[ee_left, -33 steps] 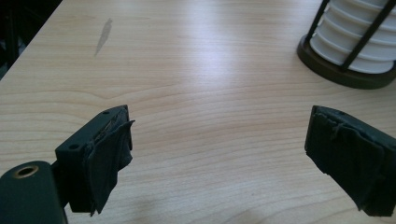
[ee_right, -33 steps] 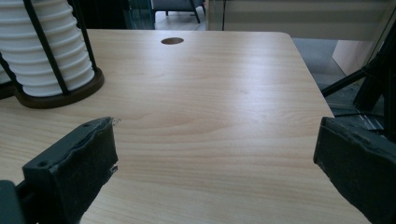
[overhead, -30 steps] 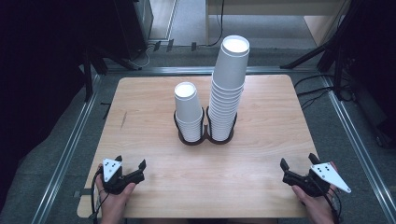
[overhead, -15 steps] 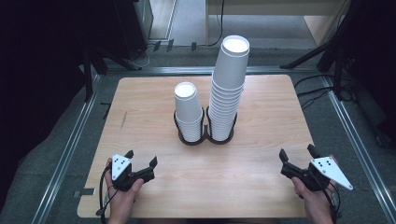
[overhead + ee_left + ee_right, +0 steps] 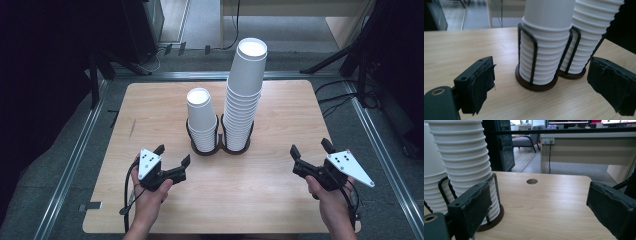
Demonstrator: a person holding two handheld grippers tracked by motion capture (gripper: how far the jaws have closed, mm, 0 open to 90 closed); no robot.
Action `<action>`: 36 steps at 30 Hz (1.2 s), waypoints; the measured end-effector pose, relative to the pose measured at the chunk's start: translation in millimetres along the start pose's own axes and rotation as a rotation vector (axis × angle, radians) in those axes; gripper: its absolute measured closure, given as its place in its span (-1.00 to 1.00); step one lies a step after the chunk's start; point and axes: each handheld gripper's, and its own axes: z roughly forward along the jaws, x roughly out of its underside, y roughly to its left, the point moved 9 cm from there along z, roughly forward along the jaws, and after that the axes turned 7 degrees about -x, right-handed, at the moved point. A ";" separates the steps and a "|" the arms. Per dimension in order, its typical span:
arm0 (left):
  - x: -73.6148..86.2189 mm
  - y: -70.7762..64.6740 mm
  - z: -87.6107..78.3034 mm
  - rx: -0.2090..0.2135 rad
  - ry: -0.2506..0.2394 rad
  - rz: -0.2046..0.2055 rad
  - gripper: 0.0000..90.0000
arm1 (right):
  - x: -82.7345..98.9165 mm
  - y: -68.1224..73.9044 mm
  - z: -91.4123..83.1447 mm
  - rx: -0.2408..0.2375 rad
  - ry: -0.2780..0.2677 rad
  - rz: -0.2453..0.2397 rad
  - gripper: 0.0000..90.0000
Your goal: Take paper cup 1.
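cup stacks [image 5: 222, 112]: two, side by side in black wire holders, table [image 5: 280, 195] centre | left gripper [image 5: 172, 162] fingers wide, empty, near short stack | right gripper [image 5: 310, 155] fingers apart, empty

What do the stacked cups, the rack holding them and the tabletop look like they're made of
Cups: probably paper, matte white, with thin rolled rims showing as ridges down each stack. Rack: thin black wire loops, likely coated metal, on dark round bases that could be wood or plastic. Tabletop: light wood-grain surface, smooth, possibly laminate.
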 end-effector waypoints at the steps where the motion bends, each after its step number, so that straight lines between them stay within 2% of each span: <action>1: -6.5 -8.8 2.9 0.020 -0.010 -0.001 -0.83 | -6.3 2.1 3.7 0.014 0.001 -0.008 -0.87; 2: -6.5 -8.8 2.9 0.020 -0.010 -0.001 -0.83 | -6.3 2.1 3.7 0.014 0.001 -0.008 -0.87; 7: -18.6 -31.7 12.5 0.027 -0.029 0.037 -0.83 | -25.0 15.4 12.9 -0.009 -0.016 -0.015 -0.87; 8: -18.6 -31.7 12.5 0.027 -0.029 0.037 -0.83 | -25.0 15.4 12.9 -0.009 -0.016 -0.015 -0.87; 13: -25.8 -49.0 17.8 0.050 -0.053 0.069 -0.83 | -44.6 34.0 22.0 -0.054 -0.042 -0.030 -0.87; 19: -33.4 -64.1 25.1 0.062 -0.059 0.073 -0.83 | -61.7 45.8 28.0 -0.074 -0.059 -0.036 -0.87; 23: -41.5 -76.0 31.0 0.073 -0.076 0.081 -0.83 | -83.1 57.0 33.7 -0.096 -0.077 -0.043 -0.87; 27: -47.6 -84.9 36.8 0.076 -0.091 0.091 -0.83 | -93.9 62.5 38.5 -0.109 -0.086 -0.044 -0.87; 29: -51.8 -91.2 41.0 0.079 -0.100 0.096 -0.83 | -107.6 70.7 45.0 -0.129 -0.098 -0.043 -0.89; 36: -60.9 -105.9 51.4 0.084 -0.119 0.103 -0.83 | -119.4 84.3 57.4 -0.154 -0.094 -0.062 -0.91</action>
